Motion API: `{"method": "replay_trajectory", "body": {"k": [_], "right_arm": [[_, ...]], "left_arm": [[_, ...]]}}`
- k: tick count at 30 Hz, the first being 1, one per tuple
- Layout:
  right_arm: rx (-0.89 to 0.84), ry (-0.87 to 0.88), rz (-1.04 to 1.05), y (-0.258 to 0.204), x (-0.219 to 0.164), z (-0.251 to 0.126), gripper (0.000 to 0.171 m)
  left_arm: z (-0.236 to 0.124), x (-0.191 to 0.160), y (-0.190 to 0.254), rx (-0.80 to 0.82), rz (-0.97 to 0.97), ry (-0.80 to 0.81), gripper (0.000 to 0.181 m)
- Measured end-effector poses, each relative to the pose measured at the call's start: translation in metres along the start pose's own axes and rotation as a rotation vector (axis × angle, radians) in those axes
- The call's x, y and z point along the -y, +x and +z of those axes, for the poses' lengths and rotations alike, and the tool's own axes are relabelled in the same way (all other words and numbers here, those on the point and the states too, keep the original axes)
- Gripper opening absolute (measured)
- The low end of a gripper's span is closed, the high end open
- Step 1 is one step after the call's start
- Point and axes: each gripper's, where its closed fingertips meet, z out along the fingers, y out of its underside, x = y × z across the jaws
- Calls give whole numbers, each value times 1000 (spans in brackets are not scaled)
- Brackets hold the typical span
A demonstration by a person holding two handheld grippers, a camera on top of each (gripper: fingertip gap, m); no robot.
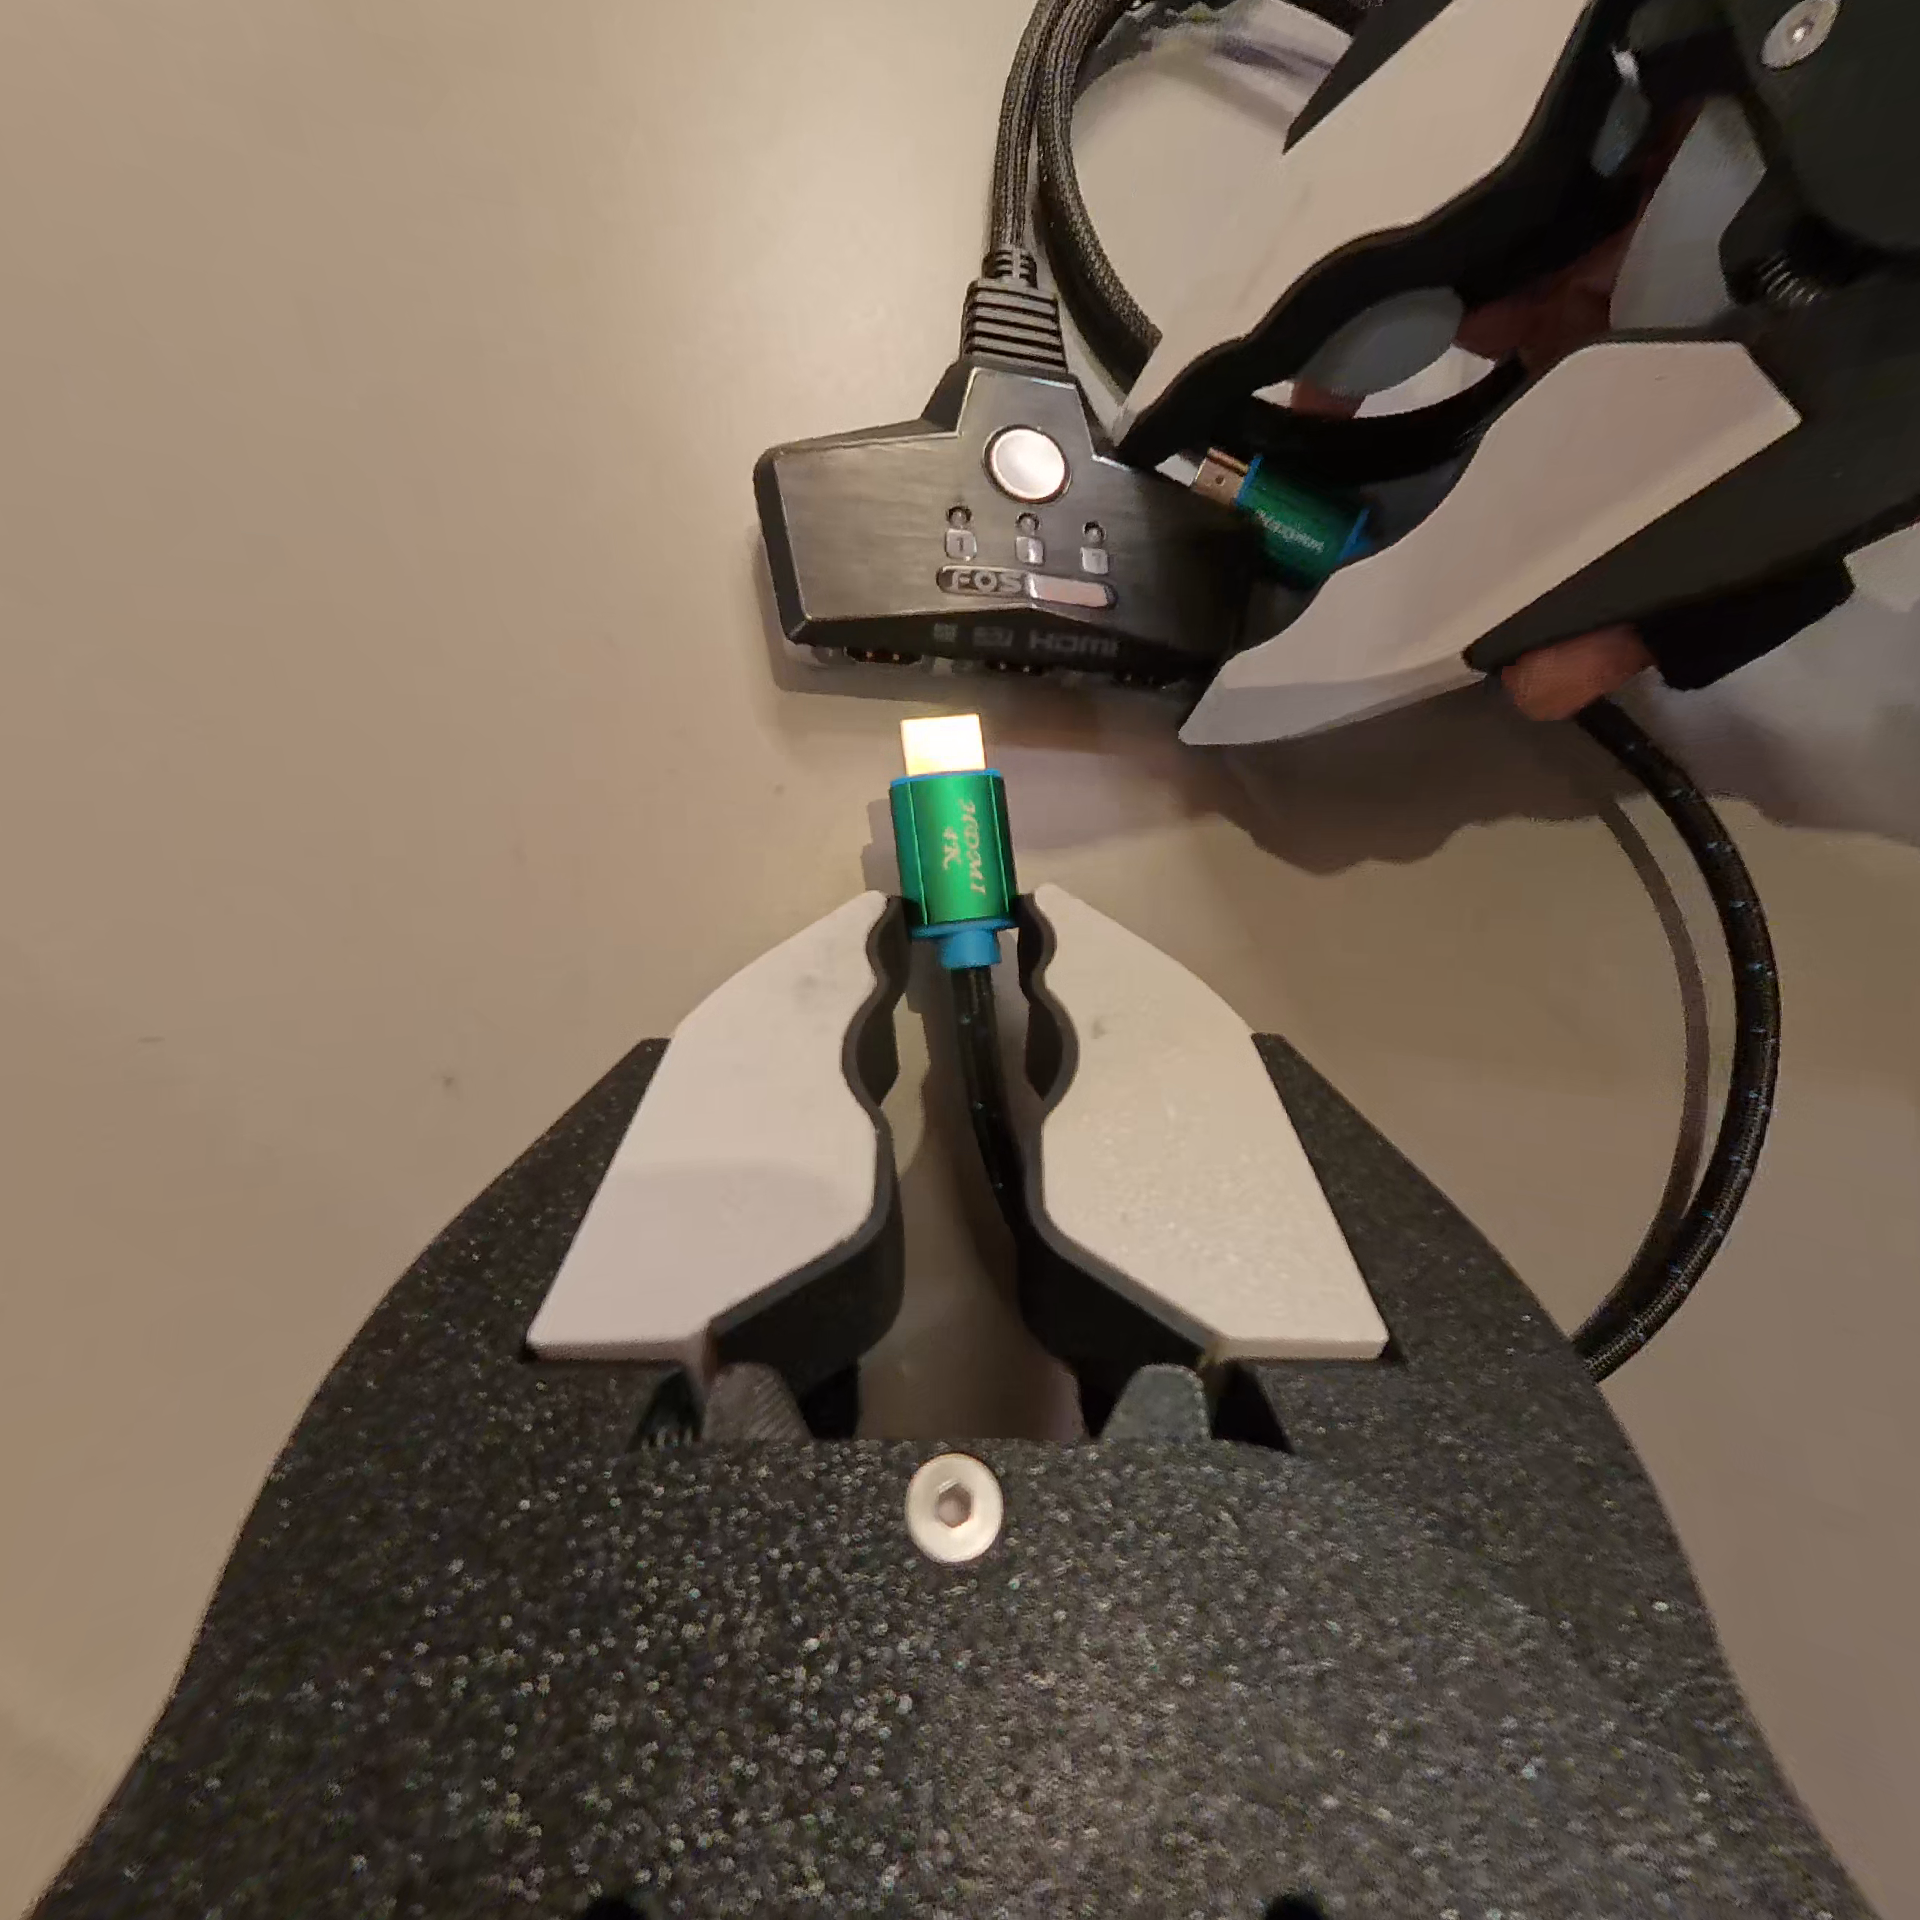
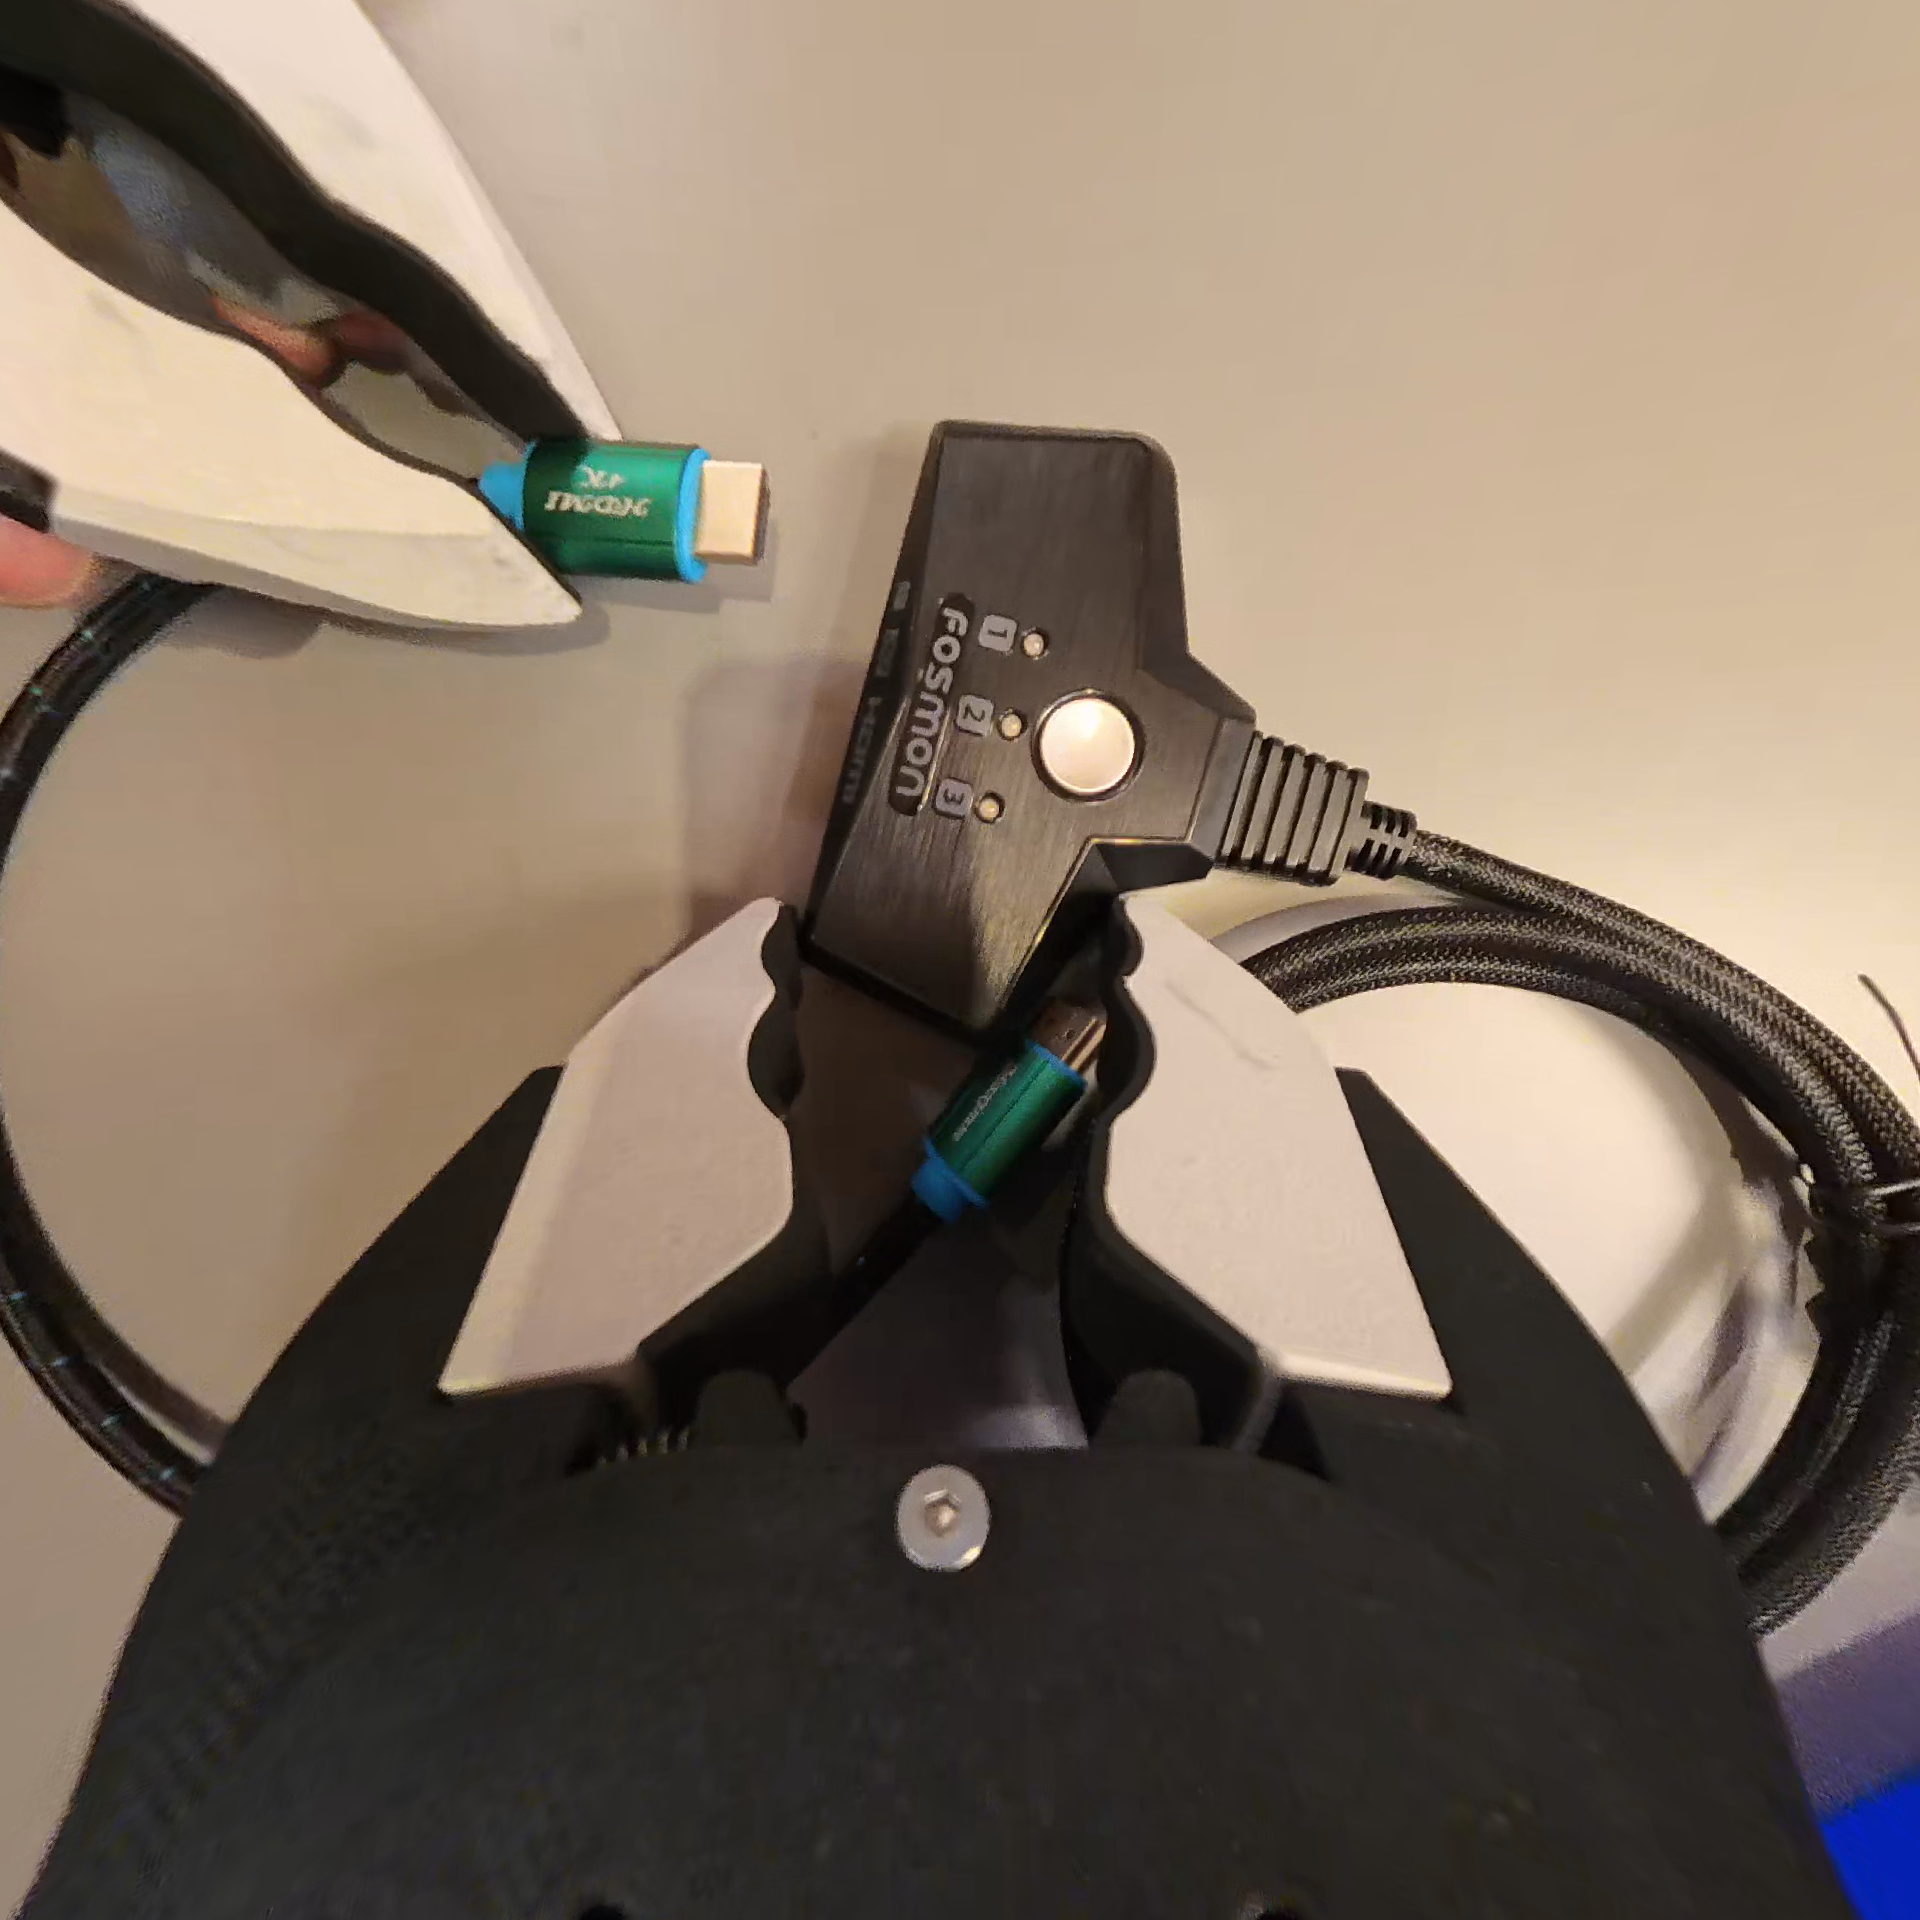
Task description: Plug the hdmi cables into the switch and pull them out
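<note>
A black HDMI switch (image 1: 987, 540) with a round silver button lies flat on the beige table (image 1: 364, 520). My left gripper (image 1: 956, 904) is shut on a green HDMI plug (image 1: 951, 862). Its gold tip points at the switch's port side, a short gap away, not inserted. My right gripper (image 2: 951, 935) is shut on the near end of the switch (image 2: 997, 748) and holds it on the table. A second green HDMI plug (image 2: 1003, 1122) lies loose between the right fingers, unplugged. The left gripper (image 2: 592, 520) and its plug (image 2: 613, 514) show at upper left in the right wrist view.
The switch's thick braided cable (image 2: 1558, 935) coils to the right, bound with a cable tie (image 2: 1860, 1205). The thin black HDMI cable (image 1: 1714, 1039) loops between the two grippers. A blue object (image 2: 1870, 1849) shows at the lower right corner.
</note>
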Motion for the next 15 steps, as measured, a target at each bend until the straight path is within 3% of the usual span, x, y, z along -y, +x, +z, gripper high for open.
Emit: {"method": "replay_trajectory", "body": {"k": [7,15], "right_arm": [[-68,155,-48,-3,5,-3,54],[-118,122,-120,-11,3,-4,53]], "left_arm": [[-1,0,-4,4,-11,3,20],[0,2,-3,81,106,-17,20]]}}
